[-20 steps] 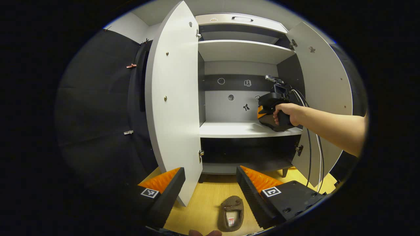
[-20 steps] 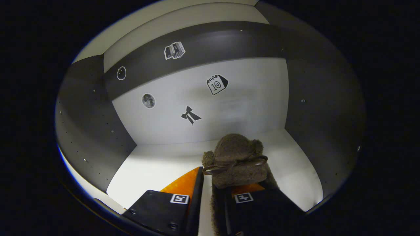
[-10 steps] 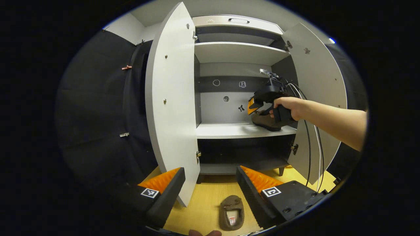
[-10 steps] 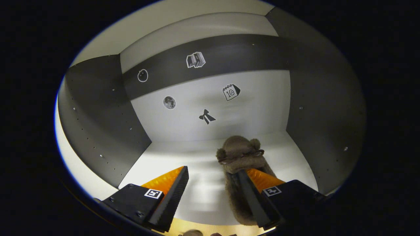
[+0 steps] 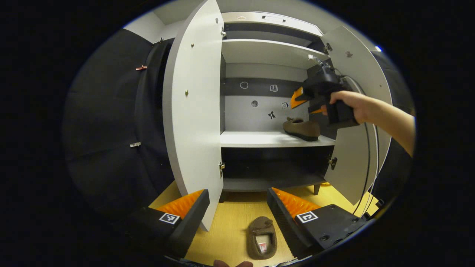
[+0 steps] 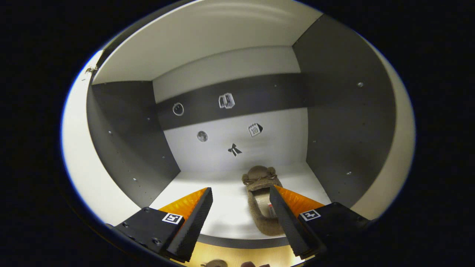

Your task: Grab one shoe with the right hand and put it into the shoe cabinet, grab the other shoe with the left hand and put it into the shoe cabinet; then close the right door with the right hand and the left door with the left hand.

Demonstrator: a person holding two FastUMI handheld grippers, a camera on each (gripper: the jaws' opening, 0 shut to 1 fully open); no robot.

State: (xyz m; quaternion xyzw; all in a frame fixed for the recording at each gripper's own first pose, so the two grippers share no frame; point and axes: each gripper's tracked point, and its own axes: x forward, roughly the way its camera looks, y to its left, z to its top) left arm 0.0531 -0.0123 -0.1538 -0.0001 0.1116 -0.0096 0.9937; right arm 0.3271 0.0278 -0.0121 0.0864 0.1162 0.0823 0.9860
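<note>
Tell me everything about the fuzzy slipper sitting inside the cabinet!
The brown slipper looks soft and fuzzy, like fleece, with a thin cord bow across its rounded toe. Its open heel end faces out, and something pale shows inside. It lies flat, sole down, on the right side of the white middle shelf, toe pointing toward the cabinet's back wall. Nothing grips it: the right gripper hangs open in front of it, apart from it.
</note>
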